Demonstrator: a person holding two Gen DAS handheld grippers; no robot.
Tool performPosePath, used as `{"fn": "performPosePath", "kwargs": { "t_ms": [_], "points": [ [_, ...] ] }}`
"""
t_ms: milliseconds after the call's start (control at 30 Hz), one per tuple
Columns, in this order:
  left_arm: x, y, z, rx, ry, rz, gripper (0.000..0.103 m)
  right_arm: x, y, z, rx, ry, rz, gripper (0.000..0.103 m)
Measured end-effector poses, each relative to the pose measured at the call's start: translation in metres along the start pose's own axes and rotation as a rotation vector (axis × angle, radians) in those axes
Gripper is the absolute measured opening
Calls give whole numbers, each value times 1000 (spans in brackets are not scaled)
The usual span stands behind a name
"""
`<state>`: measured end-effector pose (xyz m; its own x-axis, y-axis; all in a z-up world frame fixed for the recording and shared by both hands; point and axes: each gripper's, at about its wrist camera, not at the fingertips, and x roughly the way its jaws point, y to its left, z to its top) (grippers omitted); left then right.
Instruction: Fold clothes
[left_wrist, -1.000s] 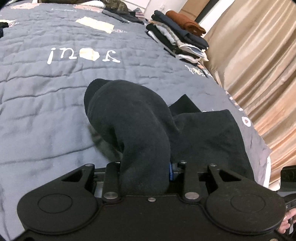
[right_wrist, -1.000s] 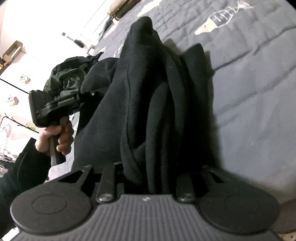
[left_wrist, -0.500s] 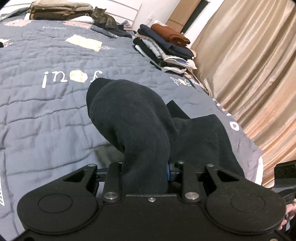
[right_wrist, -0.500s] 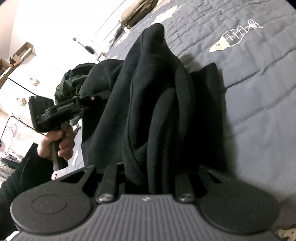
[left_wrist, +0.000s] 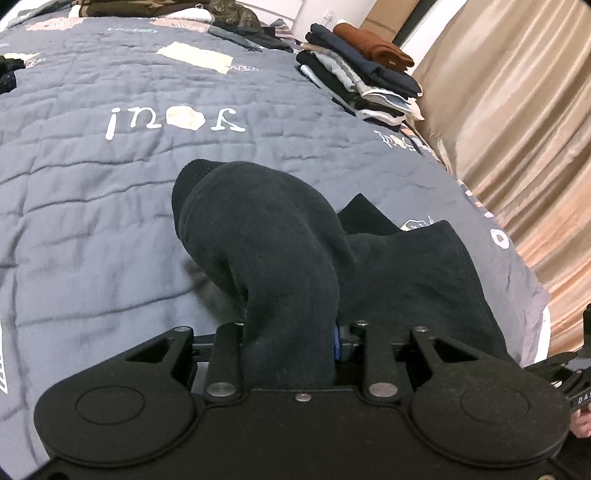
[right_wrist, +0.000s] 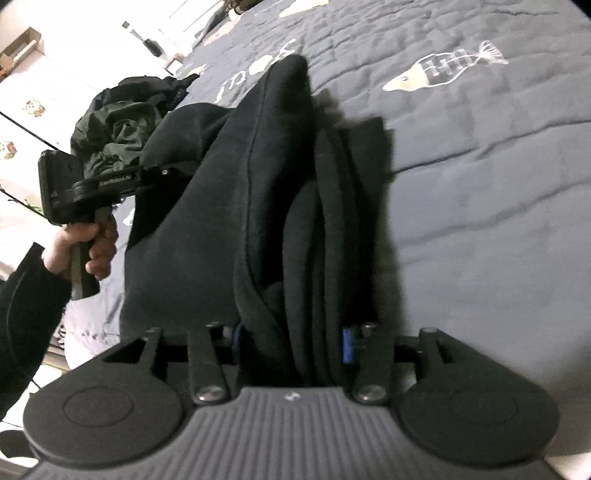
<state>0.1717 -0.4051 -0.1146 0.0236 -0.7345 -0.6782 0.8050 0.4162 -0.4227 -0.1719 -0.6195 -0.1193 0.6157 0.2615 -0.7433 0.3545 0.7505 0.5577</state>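
Two grippers, one black garment, one bed.

Left gripper (left_wrist: 290, 328): fingers closed on a thick bunched fold of the black garment (left_wrist: 266, 251), which fills the gap between them and humps forward over the grey quilt (left_wrist: 92, 221). A blue pad shows at the right finger's inner edge. The rest of the garment trails right, lying flat toward the bed's edge.

Right gripper (right_wrist: 291, 343): fingers pressed against several stacked folds of the same black garment (right_wrist: 258, 192), cloth packing the space between them; blue pads visible on both sides. The cloth rises in a ridge away from the camera, its far end resting on the grey quilt (right_wrist: 498, 184).

Left view only: one stack of folded clothes (left_wrist: 365, 85) at the quilt's far right edge, topped by a rust-brown piece; one cat (left_wrist: 231, 13) lying at the far end of the bed; tan curtains (left_wrist: 517, 110) along the right; white lettering on the quilt mid-distance.

Right view only: the left gripper (right_wrist: 122, 181) seen from the side, its handle held by a hand (right_wrist: 86, 247) in a dark sleeve, its fingers hidden in the cloth; one crumpled dark green garment (right_wrist: 114, 133) beyond it; a fish print (right_wrist: 443, 70) on the quilt farther off.
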Motion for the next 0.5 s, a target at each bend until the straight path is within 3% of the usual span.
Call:
{"fn": "performPosePath", "kwargs": {
  "t_ms": [100,233,367,500],
  "points": [
    [3,3,-1,-10,6,1,29,-11,-4,-2,-37,-16,-29,71],
    [6,5,-3,-15,8,-2,30,-5,-14,-3,-66,-20,-30,86],
    [7,8,-2,-18,12,-9,30,6,-35,-8,31,-26,66,103],
    [9,11,-3,-23,15,-15,30,7,-49,-10,91,-77,174,103]
  ]
}}
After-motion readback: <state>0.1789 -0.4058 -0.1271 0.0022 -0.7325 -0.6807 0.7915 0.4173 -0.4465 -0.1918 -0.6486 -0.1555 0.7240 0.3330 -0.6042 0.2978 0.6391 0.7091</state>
